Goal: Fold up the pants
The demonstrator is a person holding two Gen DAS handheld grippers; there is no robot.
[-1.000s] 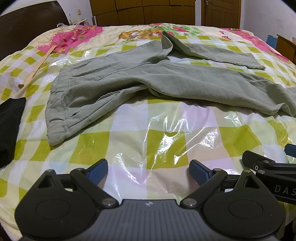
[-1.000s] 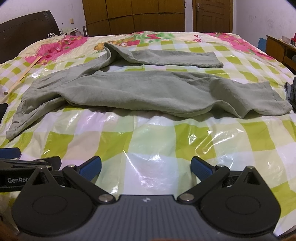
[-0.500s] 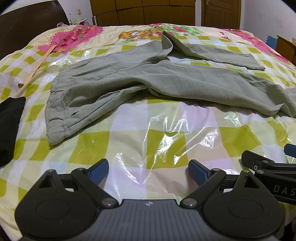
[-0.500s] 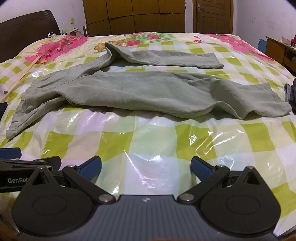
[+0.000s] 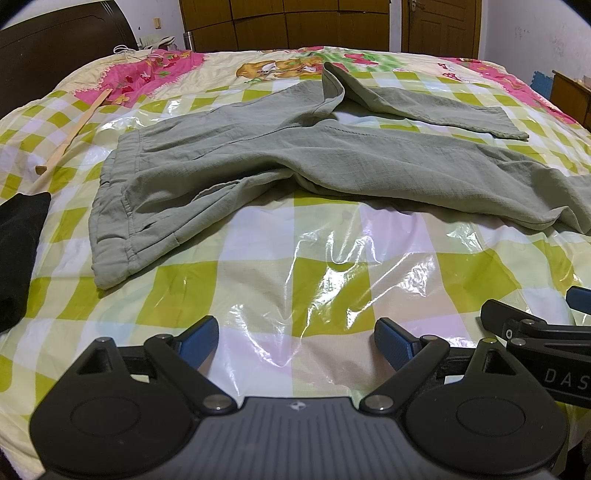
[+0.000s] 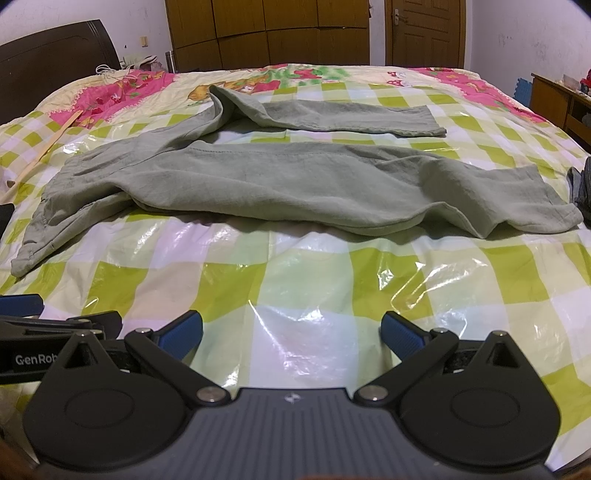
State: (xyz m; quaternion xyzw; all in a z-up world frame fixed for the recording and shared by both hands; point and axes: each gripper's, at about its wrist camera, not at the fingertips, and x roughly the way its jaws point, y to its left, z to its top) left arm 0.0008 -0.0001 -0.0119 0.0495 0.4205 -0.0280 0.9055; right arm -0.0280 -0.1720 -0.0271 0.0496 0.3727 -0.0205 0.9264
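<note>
From the left wrist view, the left tool (image 5: 295, 341) hangs released over the near edge of the bed (image 5: 258, 295), its blue-padded fingers (image 5: 199, 338) spread wide with only shiny plastic sheeting between them. The green pants (image 5: 295, 162) lie unfolded beyond it, well apart from the fingers — the waistband sits at the left end, nearest the tool, and the two legs run off to the right, the nearer one rumpled, the farther one angled away past a raised fold at the crotch. Left of the pants' waistband lies a wooden stick (image 5: 70, 136), and nearer, a black cloth (image 5: 18, 243) at the bed's left edge. The right tool (image 5: 535, 328) pokes in at the lower right, short of the pants.

From the right wrist view, the right tool (image 6: 291, 334) is likewise released, fingers (image 6: 400, 336) apart and holding nothing. The pants (image 6: 295, 177) stretch across the bed (image 6: 295, 280) ahead of it — both leg hems to the right, waistband to the left. Part of the left tool (image 6: 55, 332) shows at the lower left, short of the waistband. Beyond the pants stand a dark headboard (image 6: 55, 62) and wooden wardrobe doors (image 6: 266, 33).
</note>
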